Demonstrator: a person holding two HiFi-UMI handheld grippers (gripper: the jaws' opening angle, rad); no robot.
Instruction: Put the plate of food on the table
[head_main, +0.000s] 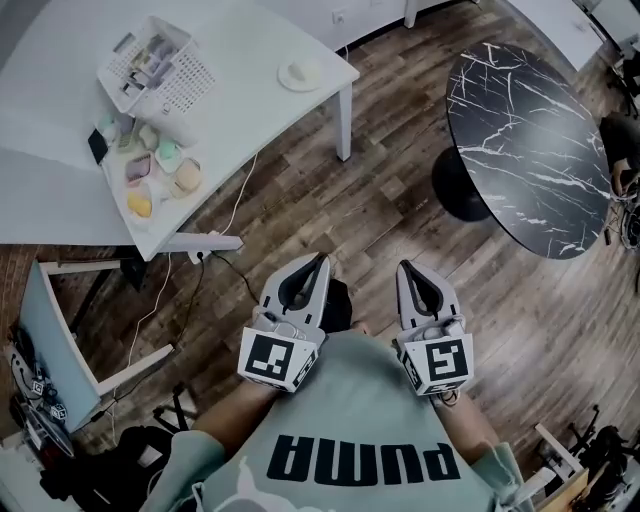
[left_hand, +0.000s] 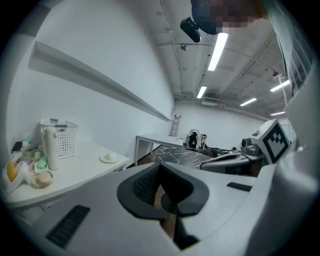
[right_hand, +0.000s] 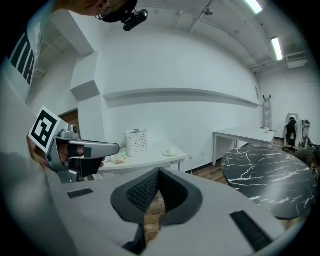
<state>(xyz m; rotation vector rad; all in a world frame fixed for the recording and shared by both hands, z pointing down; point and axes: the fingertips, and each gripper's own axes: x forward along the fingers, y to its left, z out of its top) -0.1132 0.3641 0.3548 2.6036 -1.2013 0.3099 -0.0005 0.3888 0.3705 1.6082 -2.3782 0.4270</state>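
A small white plate of food (head_main: 299, 75) rests near the right corner of the white table (head_main: 250, 50); it also shows in the left gripper view (left_hand: 108, 158) and the right gripper view (right_hand: 170, 152). Both grippers hover over the wooden floor close to my body, far from the plate. My left gripper (head_main: 320, 260) is shut with nothing in it, its jaws meeting at the tip (left_hand: 160, 167). My right gripper (head_main: 405, 266) is likewise shut and empty (right_hand: 159, 171). The two point forward, side by side.
A white basket (head_main: 155, 65) and several pastel food items (head_main: 155, 170) sit on the white table's left part. A round black marble table (head_main: 530, 140) stands to the right. A power strip with cable (head_main: 215, 242) lies on the floor by the table.
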